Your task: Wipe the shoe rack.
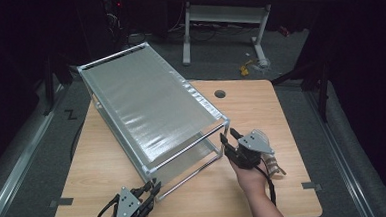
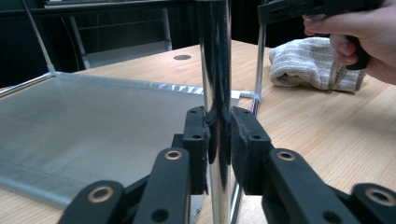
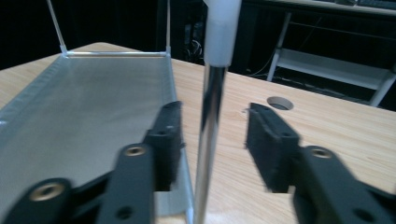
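I am pinching the near left upright of the rack [image 1: 151, 115] with my left gripper [image 1: 150, 190], and in the left gripper view the two pads [image 2: 243, 140] are pressing flat against the chrome post [image 2: 215, 93] from either side, low down near the table [image 1: 110, 198]. The rack is sitting across the middle of the wooden table, its long grey mesh shelf [image 1: 145, 103] running away from me toward the far left corner, with a lower shelf under it. I am judging it light for its size: thin tubes, sheet-like shelves, white plastic corner joints [image 3: 219, 28]. That makes it stiff along the posts but likely to rack and wobble at the joints, so I am taking it by the uprights and not by the shelf edge. The polished chrome is looking slippery, so a firm squeeze close to a joint seems safest. Over on the right, I am bringing my right gripper [image 1: 232, 138] up to the near right post [image 3: 210, 135]; in the right gripper view its jaws are standing apart with the tube between them, not yet touching. A folded grey cloth [image 2: 310, 63] is lying on the table just beyond that corner, apart from the rack.
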{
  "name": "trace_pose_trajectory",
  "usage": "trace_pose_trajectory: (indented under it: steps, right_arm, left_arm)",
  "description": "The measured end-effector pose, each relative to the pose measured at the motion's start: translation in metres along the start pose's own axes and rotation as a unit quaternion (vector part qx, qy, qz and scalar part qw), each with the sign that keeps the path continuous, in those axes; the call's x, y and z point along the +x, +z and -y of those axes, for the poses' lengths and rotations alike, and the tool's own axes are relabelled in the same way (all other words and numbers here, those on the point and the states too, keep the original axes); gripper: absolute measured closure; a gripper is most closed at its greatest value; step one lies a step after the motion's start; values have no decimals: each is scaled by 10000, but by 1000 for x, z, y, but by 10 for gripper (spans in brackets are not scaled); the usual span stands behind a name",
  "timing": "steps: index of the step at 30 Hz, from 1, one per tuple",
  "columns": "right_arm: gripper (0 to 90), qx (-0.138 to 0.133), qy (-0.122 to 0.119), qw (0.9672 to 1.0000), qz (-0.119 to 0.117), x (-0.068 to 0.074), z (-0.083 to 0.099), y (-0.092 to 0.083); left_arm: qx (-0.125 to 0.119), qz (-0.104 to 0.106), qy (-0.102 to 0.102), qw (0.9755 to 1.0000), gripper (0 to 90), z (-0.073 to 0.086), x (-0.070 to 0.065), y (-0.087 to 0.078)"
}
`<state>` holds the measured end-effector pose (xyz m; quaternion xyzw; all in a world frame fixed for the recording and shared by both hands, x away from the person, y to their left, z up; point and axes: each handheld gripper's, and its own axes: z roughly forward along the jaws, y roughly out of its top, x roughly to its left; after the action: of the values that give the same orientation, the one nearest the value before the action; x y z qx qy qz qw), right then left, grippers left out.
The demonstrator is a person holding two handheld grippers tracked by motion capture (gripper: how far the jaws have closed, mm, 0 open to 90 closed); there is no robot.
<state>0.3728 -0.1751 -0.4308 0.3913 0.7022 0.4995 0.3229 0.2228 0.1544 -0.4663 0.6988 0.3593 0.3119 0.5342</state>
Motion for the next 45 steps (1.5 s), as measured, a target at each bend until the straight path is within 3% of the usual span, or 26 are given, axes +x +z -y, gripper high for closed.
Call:
trace_pose_trajectory:
  steps: [2,3,9,18,22,26,35,45]
  right_arm:
    - [799,10,93,9999,-110,0,-1,2]
    - [810,22,131,9999,-66,0,-2,3]
    - [813,-77,196,9997,-108,-2,5,-9]
    - [813,-260,162,9995,-122,-1,22,-50]
    - [813,-356,176,9991,-139,3,28,-62]
    - [813,-408,173,9988,-226,9,32,-72]
    - [811,-450,57,9977,-499,27,35,-82]
    - [807,-496,-107,9972,-542,38,39,-93]
  left_arm:
    - [12,-29,13,10000,786,0,0,0]
    - [27,-27,11,10000,788,0,1,-1]
    - [10,-9,-34,10000,790,0,5,1]
    - [108,-148,-179,9997,796,-4,32,18]
    - [238,-236,-173,9993,798,-9,44,30]
    - [255,-338,-317,9986,801,-11,59,42]
    - [230,-482,-366,9979,802,-12,83,58]
    - [166,-524,-442,9975,803,-13,87,67]
